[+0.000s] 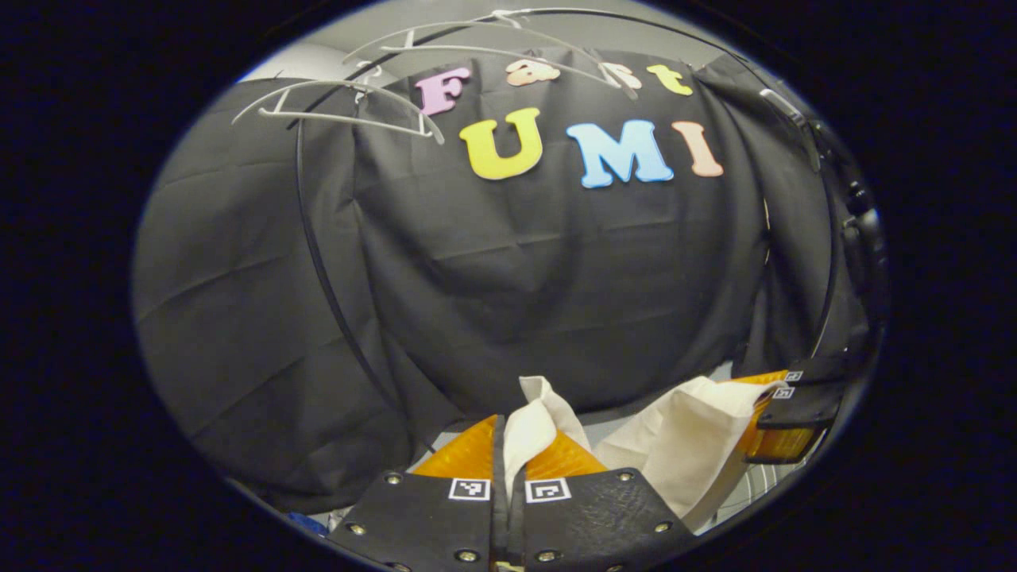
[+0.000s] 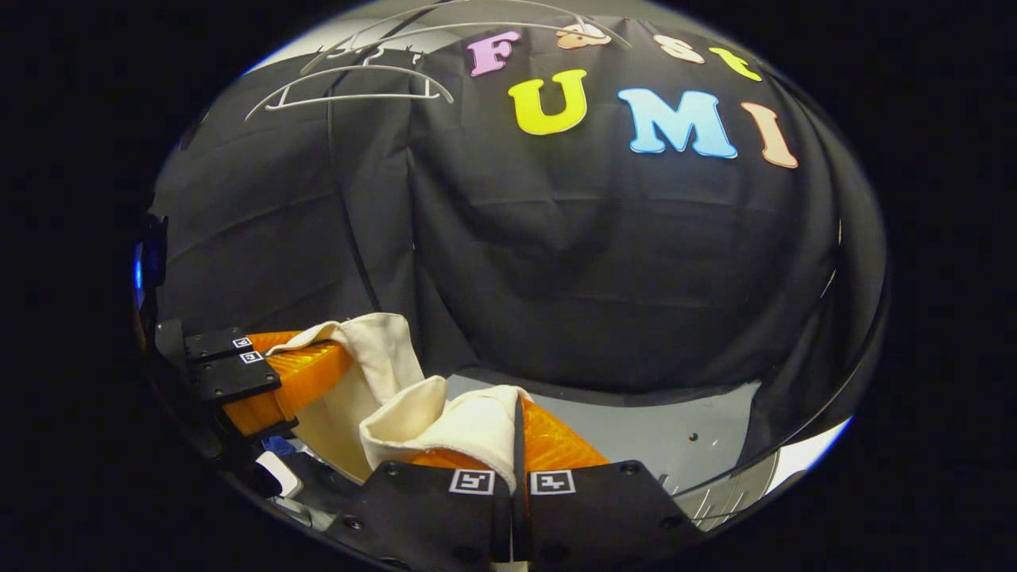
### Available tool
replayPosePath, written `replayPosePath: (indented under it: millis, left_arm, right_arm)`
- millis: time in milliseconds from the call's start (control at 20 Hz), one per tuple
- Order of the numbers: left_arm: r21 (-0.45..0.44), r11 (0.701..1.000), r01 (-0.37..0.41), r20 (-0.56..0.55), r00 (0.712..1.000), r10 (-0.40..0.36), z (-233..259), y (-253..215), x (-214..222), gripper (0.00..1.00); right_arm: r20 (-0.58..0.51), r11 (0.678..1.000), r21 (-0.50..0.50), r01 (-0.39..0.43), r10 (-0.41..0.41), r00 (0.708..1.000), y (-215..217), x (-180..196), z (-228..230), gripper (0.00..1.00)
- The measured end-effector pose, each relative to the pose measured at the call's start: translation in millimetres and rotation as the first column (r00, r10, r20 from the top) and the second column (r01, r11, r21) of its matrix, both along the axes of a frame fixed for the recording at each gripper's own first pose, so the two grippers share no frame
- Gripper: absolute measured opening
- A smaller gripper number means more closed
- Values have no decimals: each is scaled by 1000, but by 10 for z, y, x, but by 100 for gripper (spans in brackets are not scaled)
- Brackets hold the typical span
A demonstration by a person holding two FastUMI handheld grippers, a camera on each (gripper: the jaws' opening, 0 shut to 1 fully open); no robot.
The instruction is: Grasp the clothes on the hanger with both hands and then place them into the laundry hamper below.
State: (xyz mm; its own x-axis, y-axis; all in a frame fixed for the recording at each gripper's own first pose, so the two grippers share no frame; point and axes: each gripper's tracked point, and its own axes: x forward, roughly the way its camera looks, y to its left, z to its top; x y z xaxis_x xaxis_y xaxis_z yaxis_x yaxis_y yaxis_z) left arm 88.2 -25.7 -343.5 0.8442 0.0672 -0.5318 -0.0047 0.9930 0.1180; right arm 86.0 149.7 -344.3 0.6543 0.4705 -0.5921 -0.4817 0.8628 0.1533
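Up top, a thin dark rail (image 1: 445, 30) carries at least 2 bare white hangers (image 1: 349, 117), hooked on side by side and tilted. Down low I see a flat grey floor (image 2: 667, 433). The black wall cloth (image 2: 604, 381) meets it along its far edge, lying in folds.

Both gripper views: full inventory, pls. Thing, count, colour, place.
garment: one, cream cloth, slung low between both grippers, off the hangers
hangers: at least three, white, bare, on the rail up top
rail: one, thin black frame, curving down before the booth wall
booth wall: one, black cloth, behind everything
floor: grey, below the cloth wall
left gripper: one, bottom of left gripper view, shut on a fold of the garment
right gripper: one, bottom of right gripper view, shut on the garment
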Motion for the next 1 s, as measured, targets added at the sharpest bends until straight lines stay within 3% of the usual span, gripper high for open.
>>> replayPosePath:
  millis: [200,550,700,800,850,900,1000]
  left_arm:
    - [4,1000,1,-128,992,0,-500,42,-234,1]
    - [-1,999,33,-313,949,-32,-1073,-27,-533,2]
    - [-17,999,43,-351,935,-47,-1079,-71,-600,3]
    - [-16,998,56,-337,940,-58,-1066,-116,-611,2]
    - [-29,997,70,-335,939,-75,-1059,-149,-610,9]
    - [-34,997,75,-335,939,-82,-1068,-159,-636,36]
    - [-19,998,67,-319,945,-70,-1014,-71,-717,89]
  right_arm:
    - [-69,998,-58,7,-11,998,-78,-70,-351,2]
    - [-155,988,-153,5,-29,987,-144,-239,-732,5]
    - [-182,976,-217,2,-42,982,-273,-338,-862,11]
    - [-188,969,-247,4,-52,981,-344,-413,-882,30]
    - [-183,969,-246,6,-53,982,-347,-439,-891,46]
    - [-174,971,-240,11,-54,983,-358,-459,-853,53]
    - [-152,971,-238,20,-58,987,-368,-478,-727,83]
